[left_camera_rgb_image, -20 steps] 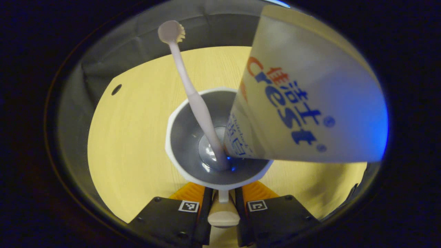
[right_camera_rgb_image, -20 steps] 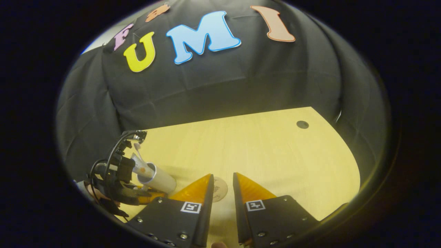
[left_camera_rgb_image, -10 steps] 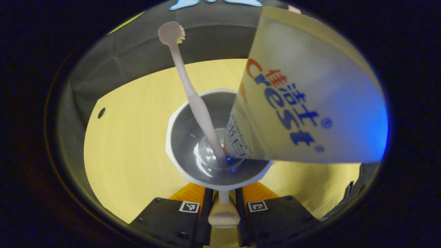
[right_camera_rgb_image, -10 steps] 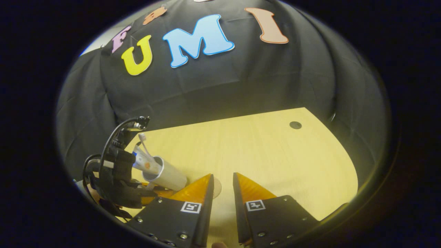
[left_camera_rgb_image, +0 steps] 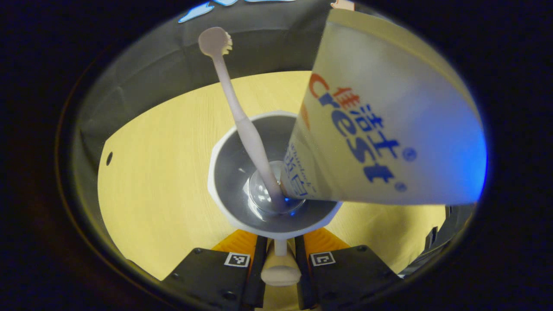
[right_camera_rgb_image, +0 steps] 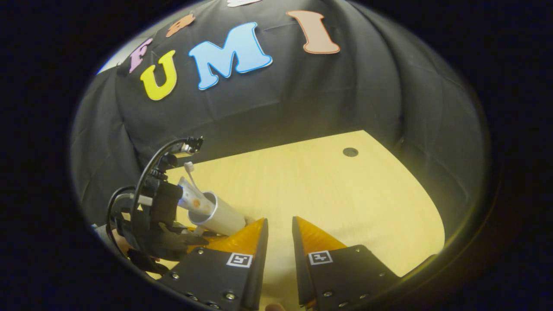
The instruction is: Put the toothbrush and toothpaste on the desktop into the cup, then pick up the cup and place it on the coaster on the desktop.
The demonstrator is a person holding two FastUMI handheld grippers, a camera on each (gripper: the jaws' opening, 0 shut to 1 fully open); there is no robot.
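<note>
a black cloth wall backs a pale wooden worktop (right_camera_rgb_image: 328, 190). the left tongs (left_camera_rgb_image: 280, 255) are pinched on the handle of the cup (left_camera_rgb_image: 242, 181), carrying it; in the right gripper view the cup (right_camera_rgb_image: 220, 214) hangs tilted above the worktop, near left. inside it stand the toothbrush (left_camera_rgb_image: 235, 103), head far from the camera, and the toothpaste (left_camera_rgb_image: 380, 125), cap end down. the right tongs (right_camera_rgb_image: 280, 242) are idle, slightly spread with nothing between them. judging by this, the loading is done and the carry to the coaster is in hand (the coaster itself i cannot make out now); next the cup needs levelling and lowering squarely onto it. count: one cup, one toothbrush, one toothpaste, two tongs.
</note>
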